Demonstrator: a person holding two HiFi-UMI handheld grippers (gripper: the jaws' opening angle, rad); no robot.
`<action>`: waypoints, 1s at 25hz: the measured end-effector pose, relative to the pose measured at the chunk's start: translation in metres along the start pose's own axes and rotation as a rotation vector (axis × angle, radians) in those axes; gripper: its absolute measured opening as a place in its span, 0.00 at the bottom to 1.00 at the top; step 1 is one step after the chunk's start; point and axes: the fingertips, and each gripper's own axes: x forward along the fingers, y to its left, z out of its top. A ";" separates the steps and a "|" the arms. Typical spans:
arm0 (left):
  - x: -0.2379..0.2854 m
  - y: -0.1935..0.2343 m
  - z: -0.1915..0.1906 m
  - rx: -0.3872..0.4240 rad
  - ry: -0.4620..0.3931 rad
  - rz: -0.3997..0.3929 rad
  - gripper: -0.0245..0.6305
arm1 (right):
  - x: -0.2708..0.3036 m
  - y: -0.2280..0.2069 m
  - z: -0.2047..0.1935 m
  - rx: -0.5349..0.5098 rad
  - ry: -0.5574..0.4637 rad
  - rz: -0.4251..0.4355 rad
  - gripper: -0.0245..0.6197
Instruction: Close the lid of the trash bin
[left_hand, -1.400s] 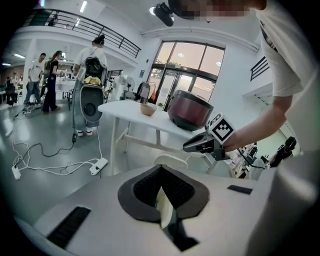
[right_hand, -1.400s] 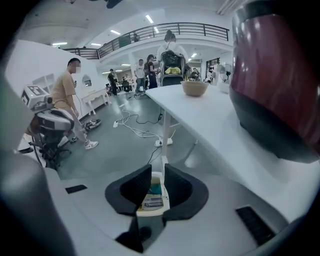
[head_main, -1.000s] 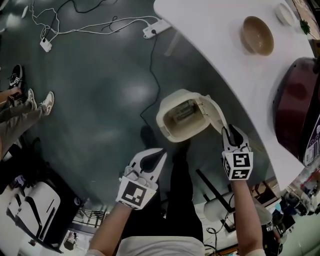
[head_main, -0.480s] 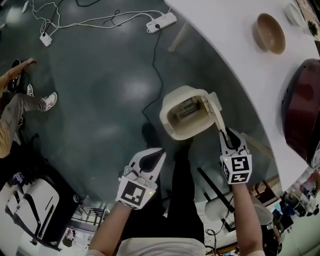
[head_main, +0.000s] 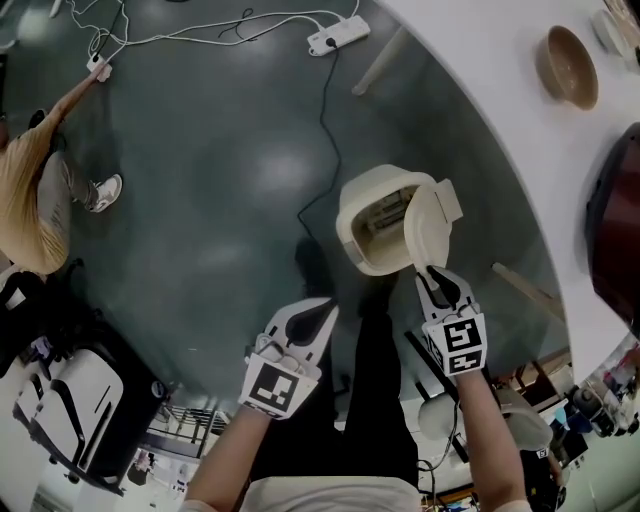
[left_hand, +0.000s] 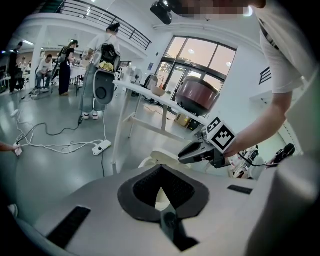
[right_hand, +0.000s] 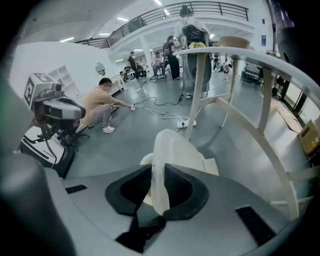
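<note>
A cream trash bin (head_main: 367, 222) stands on the dark floor beside the white table. Its lid (head_main: 431, 228) is tilted partway over the opening, hinged at the far right side. My right gripper (head_main: 435, 276) is shut on the lid's near edge; in the right gripper view the pale lid (right_hand: 172, 150) rises between the two dark pads of the right gripper (right_hand: 156, 175). My left gripper (head_main: 327, 309) hangs to the left of the bin and nearer to me, shut and empty. In the left gripper view the left gripper (left_hand: 161, 169) has its tips together, with the bin's rim (left_hand: 159, 157) beyond.
The white table (head_main: 490, 90) curves along the right with a tan bowl (head_main: 572, 67) and a dark red pot (head_main: 620, 225). A power strip (head_main: 338, 36) and a black cable (head_main: 325, 150) lie on the floor. A person in yellow (head_main: 35, 190) crouches far left.
The lid has swung left from nearly upright to partway over the bin's opening, with my right gripper moving left with it. The left gripper stayed put. The person at left leaned in.
</note>
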 end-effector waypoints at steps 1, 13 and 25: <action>-0.001 0.001 -0.002 -0.004 0.002 0.002 0.06 | 0.005 0.005 -0.002 0.002 0.007 0.014 0.18; -0.009 0.023 -0.036 -0.043 0.024 0.034 0.06 | 0.070 0.049 -0.035 0.007 0.081 0.105 0.16; -0.008 0.042 -0.065 -0.075 0.043 0.050 0.06 | 0.141 0.062 -0.073 0.002 0.162 0.115 0.11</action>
